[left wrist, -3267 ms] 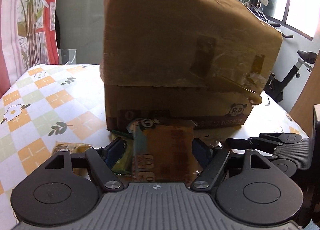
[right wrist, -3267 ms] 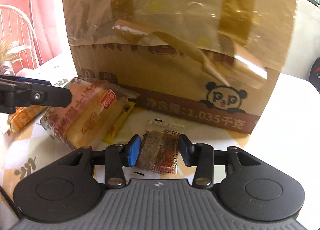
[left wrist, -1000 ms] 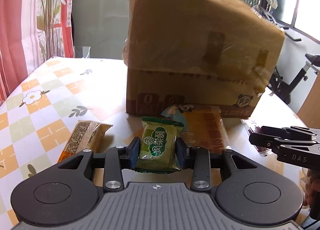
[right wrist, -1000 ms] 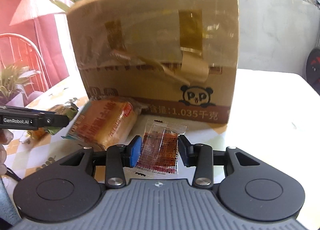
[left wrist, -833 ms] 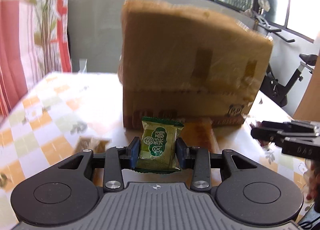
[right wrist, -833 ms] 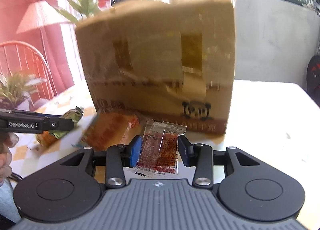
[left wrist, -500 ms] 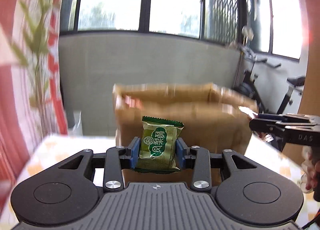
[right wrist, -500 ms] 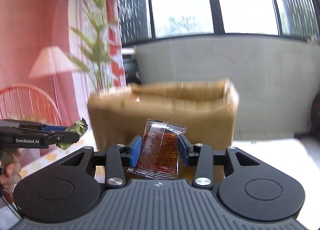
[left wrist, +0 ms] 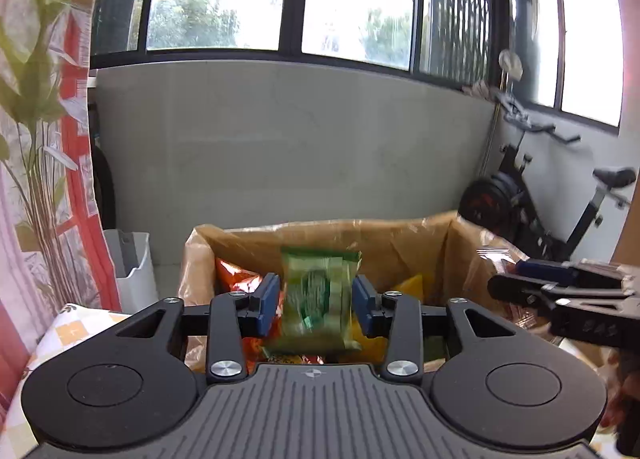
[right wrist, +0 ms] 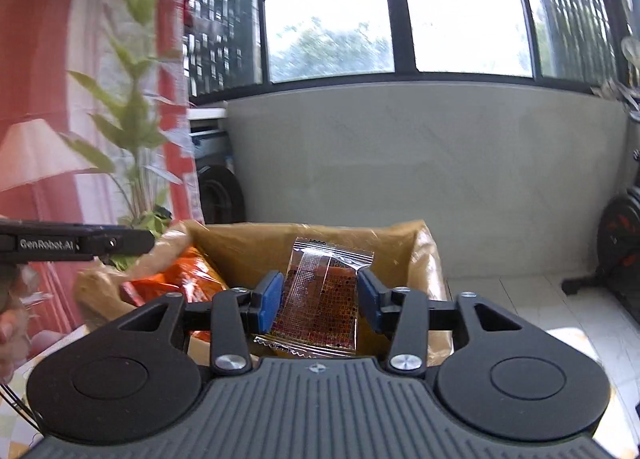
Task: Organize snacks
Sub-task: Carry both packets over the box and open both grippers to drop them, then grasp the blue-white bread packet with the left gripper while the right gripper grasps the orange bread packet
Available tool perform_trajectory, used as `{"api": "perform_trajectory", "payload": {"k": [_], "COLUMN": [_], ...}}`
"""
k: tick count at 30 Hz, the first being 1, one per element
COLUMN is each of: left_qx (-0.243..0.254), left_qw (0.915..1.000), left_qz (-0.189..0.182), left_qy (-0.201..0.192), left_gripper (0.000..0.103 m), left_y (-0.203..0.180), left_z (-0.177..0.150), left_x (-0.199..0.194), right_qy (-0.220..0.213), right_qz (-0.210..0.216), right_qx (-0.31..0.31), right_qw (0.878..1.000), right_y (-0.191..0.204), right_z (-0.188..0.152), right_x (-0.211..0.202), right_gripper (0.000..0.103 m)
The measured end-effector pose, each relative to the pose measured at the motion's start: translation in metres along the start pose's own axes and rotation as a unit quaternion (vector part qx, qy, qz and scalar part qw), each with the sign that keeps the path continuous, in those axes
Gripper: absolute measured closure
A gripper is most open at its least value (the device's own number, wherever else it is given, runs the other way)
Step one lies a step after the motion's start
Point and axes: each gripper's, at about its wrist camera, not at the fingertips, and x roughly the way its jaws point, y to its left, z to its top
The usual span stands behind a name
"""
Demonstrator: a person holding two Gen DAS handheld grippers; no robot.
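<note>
The open cardboard box (left wrist: 400, 233) stands in front of both grippers, seen from above its rim, with orange and yellow snack bags (left wrist: 236, 279) inside. My left gripper (left wrist: 316, 301) is above the box with its jaws parted; the green snack packet (left wrist: 318, 299) is blurred between the pads, apart from both. My right gripper (right wrist: 318, 301) is above the box (right wrist: 428, 255) with its jaws slightly parted around the clear red-brown packet (right wrist: 320, 299), which sits tilted between the pads. An orange bag (right wrist: 180, 279) lies inside at the left.
The right gripper shows at the right of the left wrist view (left wrist: 560, 291); the left gripper shows at the left of the right wrist view (right wrist: 80, 245). A flowered tablecloth (left wrist: 68, 323), a white bin (left wrist: 132, 271), a grey wall and an exercise bike (left wrist: 560, 211) surround the box.
Both grippers rose from the table to above the open box. The left jaws opened and the green packet is slipping free. The right jaws have widened around the red-brown packet.
</note>
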Motion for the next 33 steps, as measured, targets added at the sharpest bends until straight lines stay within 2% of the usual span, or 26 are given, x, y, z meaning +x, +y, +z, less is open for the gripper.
{"api": "perform_trajectory", "payload": {"k": [2, 14, 19, 23, 27, 33], "left_qx": [0.014, 0.023, 0.005, -0.017, -0.025, -0.064], "left_qw": [0.9998, 0.9988, 0.998, 0.9963, 0.9925, 0.9872], "left_qz": [0.01, -0.042, -0.063, -0.071, -0.071, -0.065], "left_qy": [-0.008, -0.008, 0.009, 0.046, 0.096, 0.131], "left_gripper": [0.041, 0.04, 0.04, 0.041, 0.041, 0.043], "left_y": [-0.002, 0.017, 0.021, 0.022, 0.021, 0.028], "left_z": [-0.007, -0.038, -0.062, -0.097, -0.134, -0.158], "left_x": [-0.004, -0.078, -0.095, -0.089, -0.065, -0.032], "right_qy": [-0.009, -0.03, -0.018, 0.011, 0.06, 0.138], "right_qz": [0.014, 0.042, 0.057, 0.063, 0.061, 0.082], "right_qx": [0.002, 0.018, 0.034, 0.034, 0.008, -0.01], "right_qw": [1.0, 0.999, 0.998, 0.997, 0.996, 0.987], "right_y": [-0.003, 0.016, 0.028, 0.033, 0.04, 0.052], "right_z": [-0.003, -0.034, -0.058, -0.081, -0.108, -0.143], "right_x": [-0.006, -0.069, -0.094, -0.101, -0.087, -0.053], "right_gripper": [0.043, 0.042, 0.043, 0.042, 0.043, 0.043]}}
